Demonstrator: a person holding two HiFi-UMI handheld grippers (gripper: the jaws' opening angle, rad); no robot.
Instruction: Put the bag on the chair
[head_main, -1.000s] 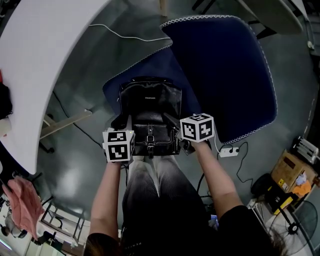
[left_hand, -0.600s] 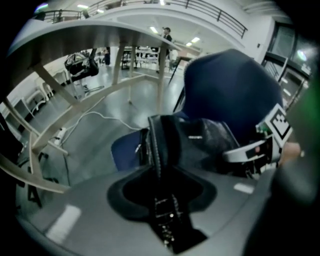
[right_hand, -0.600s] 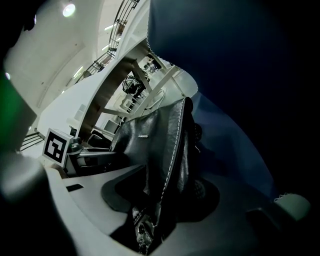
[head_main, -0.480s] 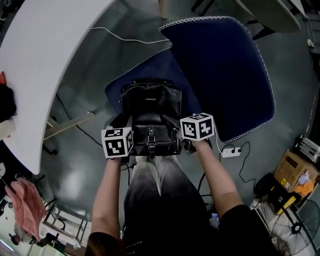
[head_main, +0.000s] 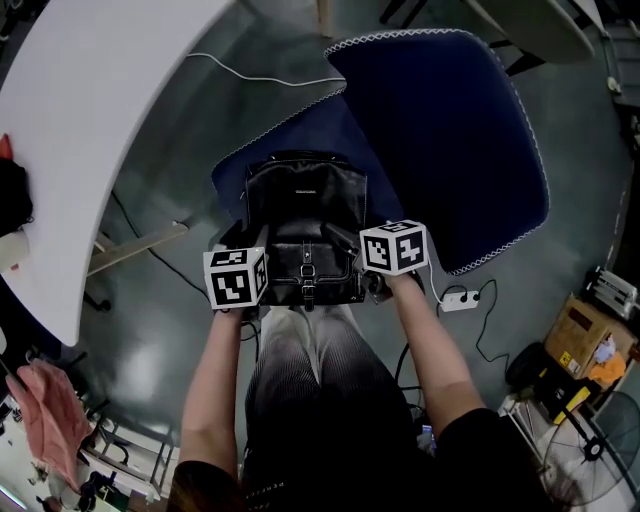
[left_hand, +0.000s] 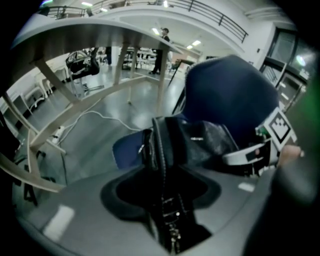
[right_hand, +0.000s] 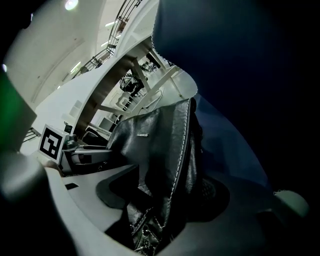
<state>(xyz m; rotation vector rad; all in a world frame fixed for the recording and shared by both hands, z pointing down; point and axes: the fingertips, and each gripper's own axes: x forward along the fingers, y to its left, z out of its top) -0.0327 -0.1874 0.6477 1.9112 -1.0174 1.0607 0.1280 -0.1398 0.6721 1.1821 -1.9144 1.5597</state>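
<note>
A black leather bag (head_main: 305, 210) stands upright on the front of the dark blue chair seat (head_main: 232, 172), before the chair's blue back (head_main: 450, 140). My left gripper (head_main: 252, 250) is at the bag's left side and my right gripper (head_main: 352, 248) at its right side. In the left gripper view the jaws (left_hand: 162, 200) are opening, with the bag's stitched edge (left_hand: 161, 150) between them and gaps on both sides. The right gripper (right_hand: 165, 200) is opening too, around the bag's other edge (right_hand: 181, 150).
A white curved table (head_main: 90, 120) stands to the left, with wooden legs (head_main: 135, 245) under it. A power strip (head_main: 458, 300) and cables lie on the floor right of the chair. A cardboard box (head_main: 580, 335) is at the far right. The person's legs (head_main: 310, 380) are just behind the bag.
The bag has settled a little further onto the seat. Both marker cubes stayed at its sides, almost unmoved.
</note>
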